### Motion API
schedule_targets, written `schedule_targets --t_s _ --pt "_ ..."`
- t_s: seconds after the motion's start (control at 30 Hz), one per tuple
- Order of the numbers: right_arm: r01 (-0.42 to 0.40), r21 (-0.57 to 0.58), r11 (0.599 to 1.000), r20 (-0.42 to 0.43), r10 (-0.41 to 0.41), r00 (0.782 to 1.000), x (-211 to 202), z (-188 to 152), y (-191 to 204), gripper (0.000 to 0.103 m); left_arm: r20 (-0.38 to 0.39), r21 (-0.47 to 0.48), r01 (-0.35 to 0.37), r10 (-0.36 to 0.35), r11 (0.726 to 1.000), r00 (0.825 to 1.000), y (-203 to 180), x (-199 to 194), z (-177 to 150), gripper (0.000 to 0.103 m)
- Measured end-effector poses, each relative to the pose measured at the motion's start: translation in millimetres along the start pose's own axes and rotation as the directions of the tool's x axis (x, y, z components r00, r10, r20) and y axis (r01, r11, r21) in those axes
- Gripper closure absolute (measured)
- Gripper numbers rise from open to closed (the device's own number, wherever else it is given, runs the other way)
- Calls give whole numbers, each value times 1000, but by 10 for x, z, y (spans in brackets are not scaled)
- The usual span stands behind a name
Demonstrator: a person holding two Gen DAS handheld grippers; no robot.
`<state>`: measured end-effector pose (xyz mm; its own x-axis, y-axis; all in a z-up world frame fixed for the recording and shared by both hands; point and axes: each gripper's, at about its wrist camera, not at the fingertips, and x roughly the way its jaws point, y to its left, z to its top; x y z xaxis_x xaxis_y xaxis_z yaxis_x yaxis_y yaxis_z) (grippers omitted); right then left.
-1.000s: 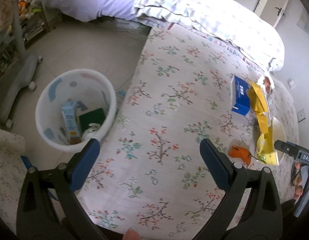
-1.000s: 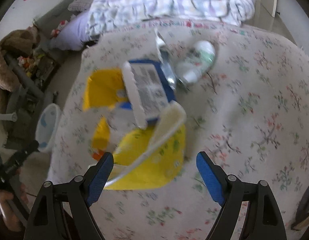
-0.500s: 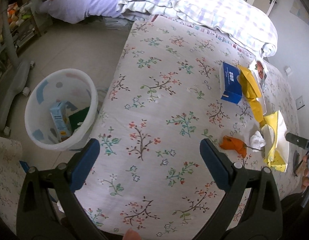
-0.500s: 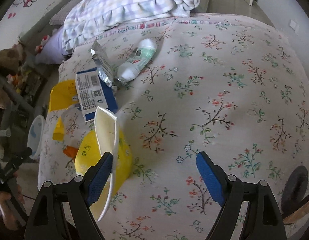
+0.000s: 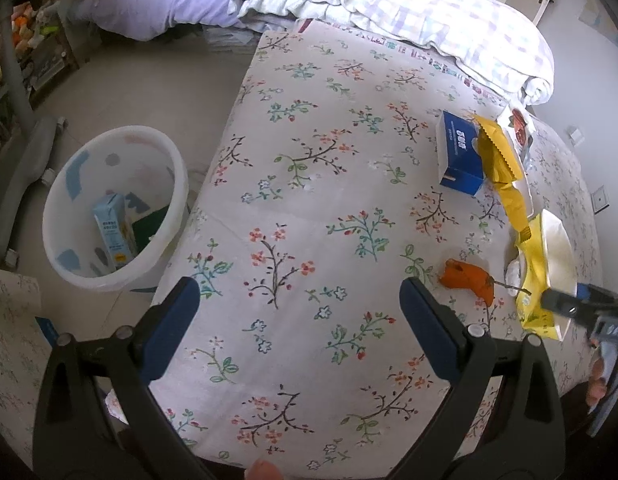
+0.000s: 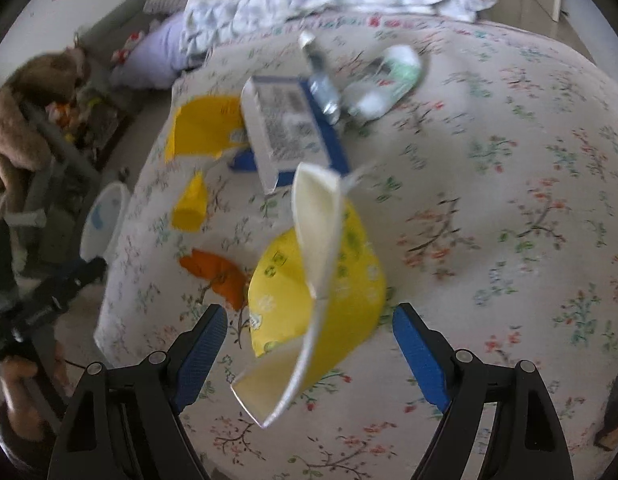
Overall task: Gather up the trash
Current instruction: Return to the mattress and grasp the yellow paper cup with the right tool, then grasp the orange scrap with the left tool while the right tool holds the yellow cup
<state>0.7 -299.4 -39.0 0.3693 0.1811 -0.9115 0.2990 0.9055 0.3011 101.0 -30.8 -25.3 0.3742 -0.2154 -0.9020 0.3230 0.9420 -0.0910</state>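
Note:
Trash lies on the floral bed: a yellow paper cup [image 6: 321,280] on its side, an orange peel [image 6: 217,274], a blue and white box [image 6: 287,128], yellow wrappers [image 6: 205,126], a silver packet [image 6: 321,80] and a green and white bottle [image 6: 385,84]. My right gripper [image 6: 309,350] is open, just in front of the cup. My left gripper [image 5: 299,328] is open and empty over the bed; the peel [image 5: 469,278], cup [image 5: 549,264] and box [image 5: 459,156] lie to its right. A white bin [image 5: 113,204] on the floor holds a carton.
A folded checked quilt [image 5: 409,4] and a purple pillow [image 5: 165,4] lie at the bed's far end. A shelf with toys [image 5: 29,36] stands at far left. The right gripper's tip [image 5: 569,306] shows at the left view's right edge.
The right gripper has swung back toward the yellow cup, which now lies close between its fingers. The left gripper has shifted a little further over the bed, so the bin sits further left.

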Motion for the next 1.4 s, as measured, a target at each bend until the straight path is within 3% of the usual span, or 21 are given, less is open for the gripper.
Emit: schedule_targets --t_s 0.27,0.37,0.43,0.53,1.07,1.27,1.33,1.4 --pt "60 -39 997 -44 -62 997 265 -31 128 17 -4 -3 7 -7 1000 1000 25 -8 -5 3" --pt "74 -24 997 -47 -75 996 273 -36 95 24 -7 5 30 -30 1000 1000 -16 -27 -14 3" --pt "63 -18 998 -32 -63 997 203 -30 55 34 -12 16 53 -53 998 999 -70 -34 -26 3" --pt "75 -24 997 8 -75 997 53 -27 -2 39 -21 39 80 -79 996 997 -182 -31 -41 3" --pt "40 105 994 87 -49 995 -347 -21 -566 39 -106 157 200 -185 967 977 -968 270 -104 4" --pt "56 87 995 90 -64 994 -377 -64 -601 39 -102 125 207 -195 970 976 -1029 437 -59 24" --pt "54 89 995 87 -62 994 -380 -78 -618 39 -108 103 215 -204 971 973 -1020 492 -57 39" --pt "52 92 994 84 -60 995 -378 -73 -640 39 -100 90 232 -223 969 970 -1006 520 -51 43"
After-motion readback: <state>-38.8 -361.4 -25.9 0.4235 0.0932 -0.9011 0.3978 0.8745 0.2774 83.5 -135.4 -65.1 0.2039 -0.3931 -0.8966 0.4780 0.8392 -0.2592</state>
